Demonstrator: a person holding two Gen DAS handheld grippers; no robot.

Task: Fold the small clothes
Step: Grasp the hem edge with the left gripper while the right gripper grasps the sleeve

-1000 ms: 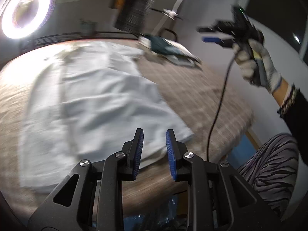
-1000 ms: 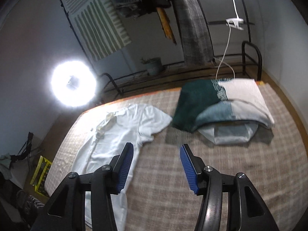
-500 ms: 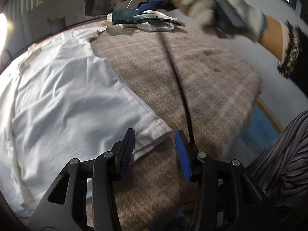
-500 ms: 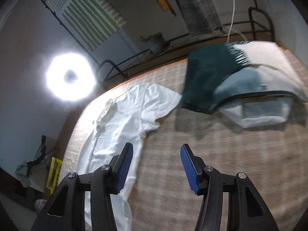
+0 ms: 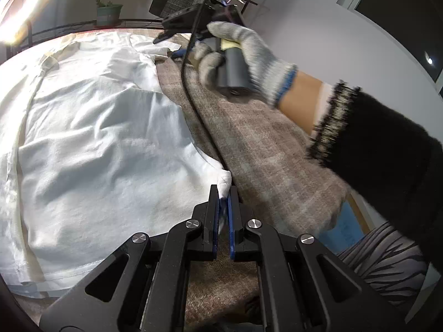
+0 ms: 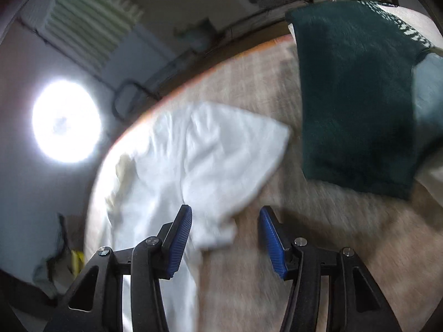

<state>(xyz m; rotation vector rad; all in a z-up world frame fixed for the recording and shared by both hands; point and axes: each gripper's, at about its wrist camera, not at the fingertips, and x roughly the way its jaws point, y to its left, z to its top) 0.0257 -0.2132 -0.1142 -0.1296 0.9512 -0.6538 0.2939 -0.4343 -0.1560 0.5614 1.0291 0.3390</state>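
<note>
Pinching shut in the last second, the left gripper (image 5: 224, 191) now clamps the hem corner of the white shirt (image 5: 91, 144), which it only straddled before; the fold can start; the right gripper (image 6: 225, 238), jaws half open and empty, has dropped toward the sleeve (image 6: 235, 149); the shirt lies flat on the bed (image 5: 265, 149), long axis running from the held hem away to the collar (image 5: 52, 58) at the far edge.

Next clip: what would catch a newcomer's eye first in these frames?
The white shirt spread flat over the checked bedcover, its near corner pinched in the shut left gripper. Next, the gloved hand bringing the right gripper, fingers apart, over the shirt's sleeve. Farther back lies a dark green folded garment, and a ring light glares at the left.
</note>
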